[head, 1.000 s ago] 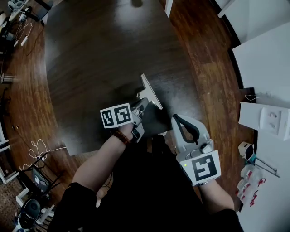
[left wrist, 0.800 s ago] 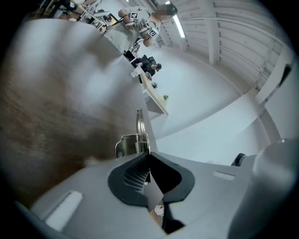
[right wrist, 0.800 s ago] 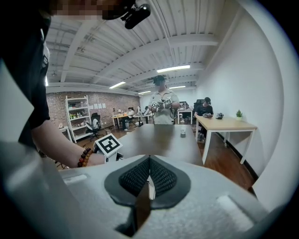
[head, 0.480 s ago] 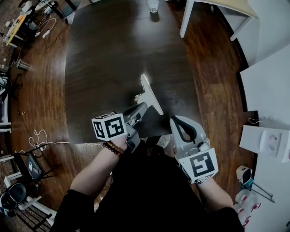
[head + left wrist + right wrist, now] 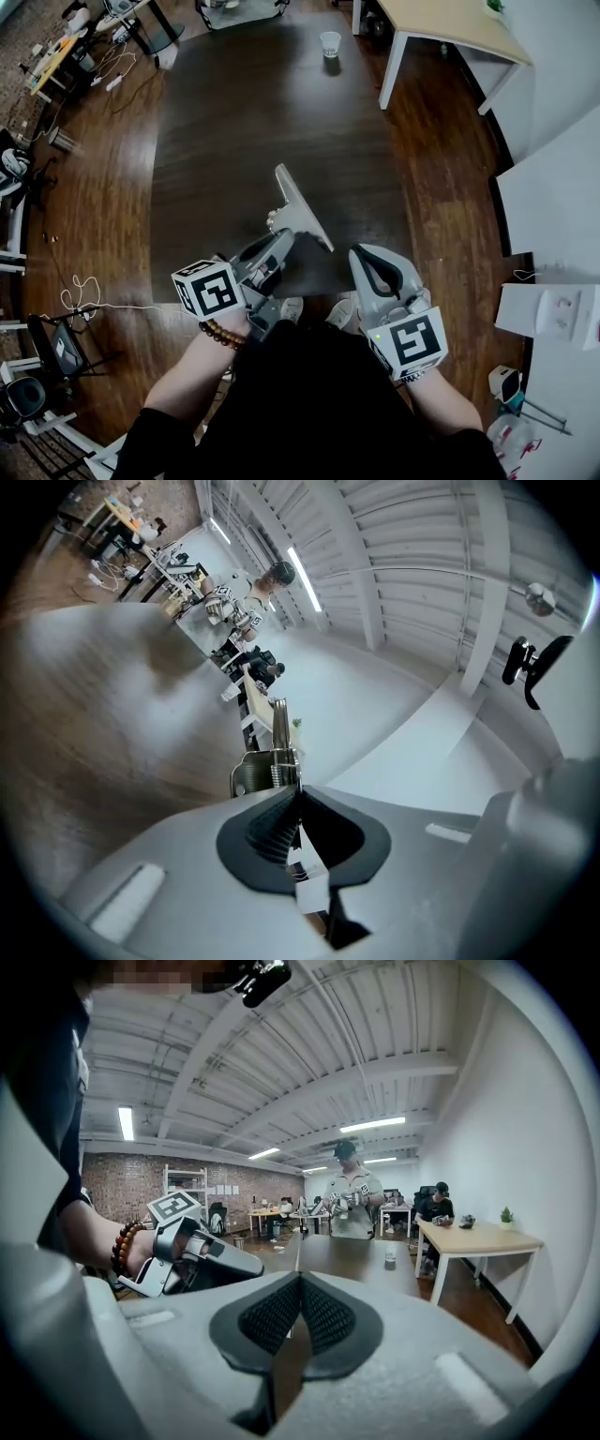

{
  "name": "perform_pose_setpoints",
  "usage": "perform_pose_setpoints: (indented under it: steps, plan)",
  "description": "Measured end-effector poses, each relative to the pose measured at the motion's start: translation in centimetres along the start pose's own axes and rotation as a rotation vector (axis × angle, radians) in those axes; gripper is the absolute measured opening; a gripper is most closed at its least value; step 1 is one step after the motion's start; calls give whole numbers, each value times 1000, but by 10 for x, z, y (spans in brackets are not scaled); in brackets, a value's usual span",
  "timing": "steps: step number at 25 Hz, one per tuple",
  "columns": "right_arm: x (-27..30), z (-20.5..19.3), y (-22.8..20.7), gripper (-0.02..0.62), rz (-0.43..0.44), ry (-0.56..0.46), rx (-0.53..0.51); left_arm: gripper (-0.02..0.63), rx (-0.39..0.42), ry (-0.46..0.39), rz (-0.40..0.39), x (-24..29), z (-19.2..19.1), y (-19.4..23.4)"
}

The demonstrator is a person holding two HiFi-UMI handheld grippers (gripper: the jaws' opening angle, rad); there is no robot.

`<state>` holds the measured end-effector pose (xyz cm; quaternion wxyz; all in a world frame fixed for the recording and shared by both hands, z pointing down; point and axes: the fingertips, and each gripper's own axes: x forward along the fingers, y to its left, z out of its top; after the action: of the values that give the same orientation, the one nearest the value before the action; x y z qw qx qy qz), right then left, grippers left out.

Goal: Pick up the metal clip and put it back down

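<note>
In the head view, the metal clip [image 5: 298,208], a long flat silver plate with a spring at its base, sticks up tilted over the front part of the dark table [image 5: 244,122]. My left gripper [image 5: 281,234] is shut on the clip's handle end. The left gripper view shows the clip [image 5: 267,761] pinched between the closed black pads. I cannot tell whether the clip touches the table. My right gripper [image 5: 368,255] hovers to the right at the table's front edge, shut with nothing in it [image 5: 300,1279]. From the right gripper view the left gripper [image 5: 202,1255] shows at the left.
A small clear cup [image 5: 330,43] stands at the table's far end. A light wooden desk [image 5: 450,28] is at the back right. White furniture [image 5: 553,187] lines the right side. Chairs and cables [image 5: 75,300] lie on the wood floor at the left.
The left gripper has drawn back toward the lower left, still holding the clip. The head view has tipped up and now shows the table's far end and the cup. The right gripper has barely moved.
</note>
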<state>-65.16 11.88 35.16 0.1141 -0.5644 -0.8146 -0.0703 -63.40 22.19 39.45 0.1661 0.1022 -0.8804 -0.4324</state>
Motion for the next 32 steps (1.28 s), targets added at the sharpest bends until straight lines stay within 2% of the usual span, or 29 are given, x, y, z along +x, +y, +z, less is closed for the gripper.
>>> perform_pose_setpoints:
  steps: [8,23,28,32]
  plan:
    - [16,13,32,-11,-48,6,3,26,31,34,-48,-27,25,0]
    - [19,21,50,-11,-161,16,-8,28,21,74,-142,-36,32,8]
    - [14,24,56,-11,-234,13,-3,26,36,129,-191,-38,31,7]
    - [4,25,59,-11,-337,13,25,26,41,203,-252,-37,26,-1]
